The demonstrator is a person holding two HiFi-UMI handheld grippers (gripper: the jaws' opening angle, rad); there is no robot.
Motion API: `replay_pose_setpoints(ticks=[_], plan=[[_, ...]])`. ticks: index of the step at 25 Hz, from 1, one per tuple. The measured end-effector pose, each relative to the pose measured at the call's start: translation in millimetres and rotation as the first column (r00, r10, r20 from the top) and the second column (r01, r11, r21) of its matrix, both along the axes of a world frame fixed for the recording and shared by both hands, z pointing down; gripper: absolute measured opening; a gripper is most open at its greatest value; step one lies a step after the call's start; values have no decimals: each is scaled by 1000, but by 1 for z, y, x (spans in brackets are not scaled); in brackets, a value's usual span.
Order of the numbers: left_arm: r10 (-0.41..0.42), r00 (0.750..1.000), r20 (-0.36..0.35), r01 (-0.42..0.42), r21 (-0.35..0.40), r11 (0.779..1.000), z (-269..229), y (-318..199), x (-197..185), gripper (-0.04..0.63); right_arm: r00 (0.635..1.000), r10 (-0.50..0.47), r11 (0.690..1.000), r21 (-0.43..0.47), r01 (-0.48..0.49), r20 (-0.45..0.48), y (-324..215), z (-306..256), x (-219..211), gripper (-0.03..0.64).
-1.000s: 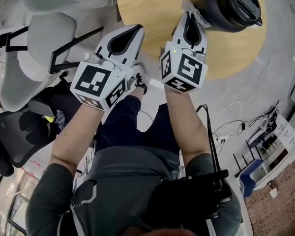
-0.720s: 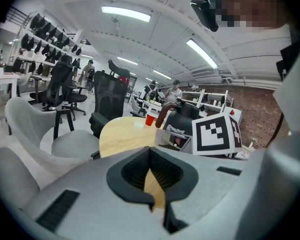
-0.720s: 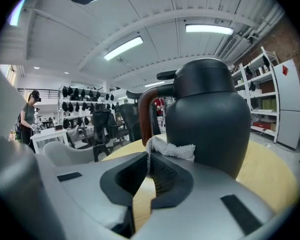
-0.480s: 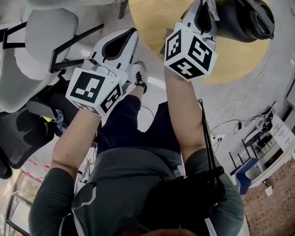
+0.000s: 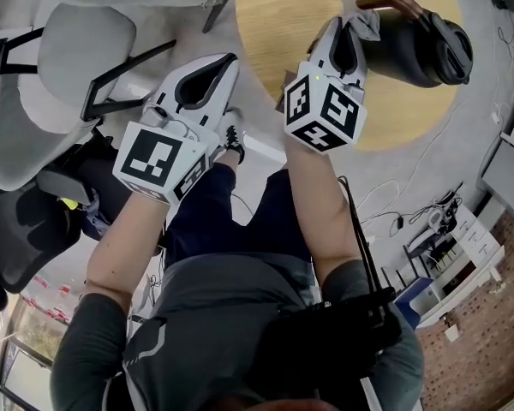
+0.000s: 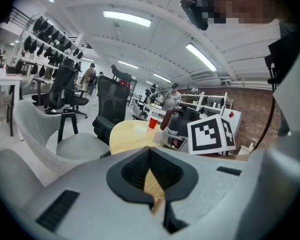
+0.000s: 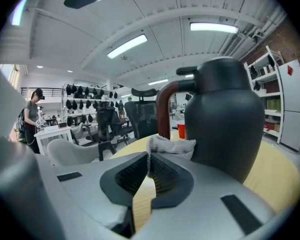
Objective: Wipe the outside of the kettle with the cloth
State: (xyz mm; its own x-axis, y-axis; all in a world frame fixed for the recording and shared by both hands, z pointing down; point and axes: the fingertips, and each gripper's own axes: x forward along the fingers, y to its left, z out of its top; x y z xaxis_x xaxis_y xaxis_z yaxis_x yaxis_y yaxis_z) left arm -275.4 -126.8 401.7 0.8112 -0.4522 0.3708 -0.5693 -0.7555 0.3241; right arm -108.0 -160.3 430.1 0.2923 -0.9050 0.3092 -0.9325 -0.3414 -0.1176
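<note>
Chairs (image 5: 68,50) crowded your far left, grey and black ones packed close, so there wasn't much swing room out that way. Your left gripper (image 5: 225,62) hung off the table, over the gap between those chairs and the round wooden table (image 5: 274,24), with its tips just short of the table's left edge. Its jaws were pressed together with nothing in them.

Most of the tabletop between the two grippers was bare wood, so that was your open room.

Your right gripper (image 5: 347,26) was over the table, jaws clamped tight on a corner of the cloth (image 7: 172,146). The pale bunched bit stuck out past the tips. It sat right up against the lower side of the kettle (image 5: 420,41), next to the reddish-brown handle (image 5: 394,0). Whether it was truly touching, I couldn't tell.

The kettle itself was dark, upright and lid on, so no telling what was inside. It stood close to the table's right rim, not much wood left beyond it. A red cup (image 7: 181,130) stood farther back on the table, past the handle, and I couldn't see into it either.

Off the right edge the floor had loose cables (image 5: 411,221) and a white rack (image 5: 467,255) further out.
</note>
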Motion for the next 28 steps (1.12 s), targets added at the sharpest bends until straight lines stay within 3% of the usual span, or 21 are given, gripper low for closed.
replay_pose_setpoints(ticks=[14, 28], plan=[[-4, 1000, 25, 5, -32, 999, 13, 16, -11, 8, 982, 155, 986, -81, -147, 110, -12, 42, 34, 37], [-9, 1000, -10, 9, -16, 1000, -7, 18, 7, 8, 977, 151, 983, -125, -132, 149, 22, 44, 42, 37]])
